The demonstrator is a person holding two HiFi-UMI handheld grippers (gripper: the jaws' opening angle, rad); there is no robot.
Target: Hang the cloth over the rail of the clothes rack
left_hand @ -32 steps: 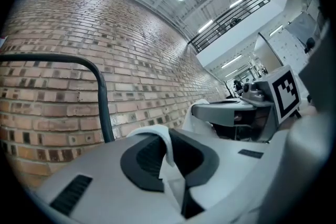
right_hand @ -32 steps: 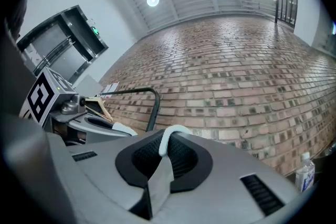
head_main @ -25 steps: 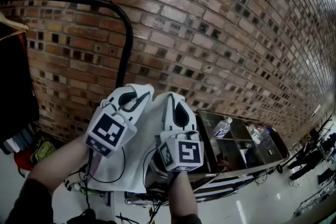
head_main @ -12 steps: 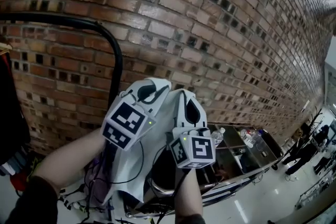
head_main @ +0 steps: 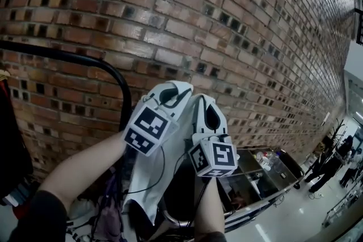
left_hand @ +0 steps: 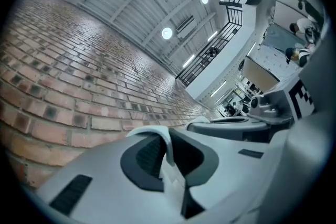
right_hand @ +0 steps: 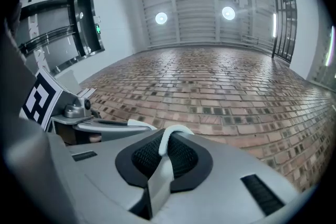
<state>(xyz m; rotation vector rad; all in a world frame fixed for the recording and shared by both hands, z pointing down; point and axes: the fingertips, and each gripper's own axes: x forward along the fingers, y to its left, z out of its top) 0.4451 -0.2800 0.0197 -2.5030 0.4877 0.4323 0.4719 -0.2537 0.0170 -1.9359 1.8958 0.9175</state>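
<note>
Item: left gripper (left_hand: 167,153), clenched on a fold of the white cloth (head_main: 144,181), whose edge curls up between the dark ribbed pads (left_hand: 149,157). Item: right gripper (right_hand: 167,153), likewise clamped tight on a second fold of the same cloth, with a thin white loop standing proud of the pads. Both are hand-held, side by side and nearly touching, pointing up at the brick wall (head_main: 227,20). Position relative to the black rail (head_main: 68,58) of the clothes rack: both grippers sit just right of the rail's downward bend, with their tips at about the height of that bend. The cloth hangs below them in one slack sheet beside the rail's upright, not laid over the rail (whether it brushes the upright cannot be told). Markings: each gripper carries a cube, the left cube (head_main: 148,128) and the right cube (head_main: 214,157), faced with black-and-white square marker patterns; these are blocky code shapes, not legible words. Other entries: a dark garment (head_main: 11,150) hangs under the rail at its far left, and a metal shelf unit (head_main: 266,170) with small blurred items stands well to the right of the rail, lower down.
</note>
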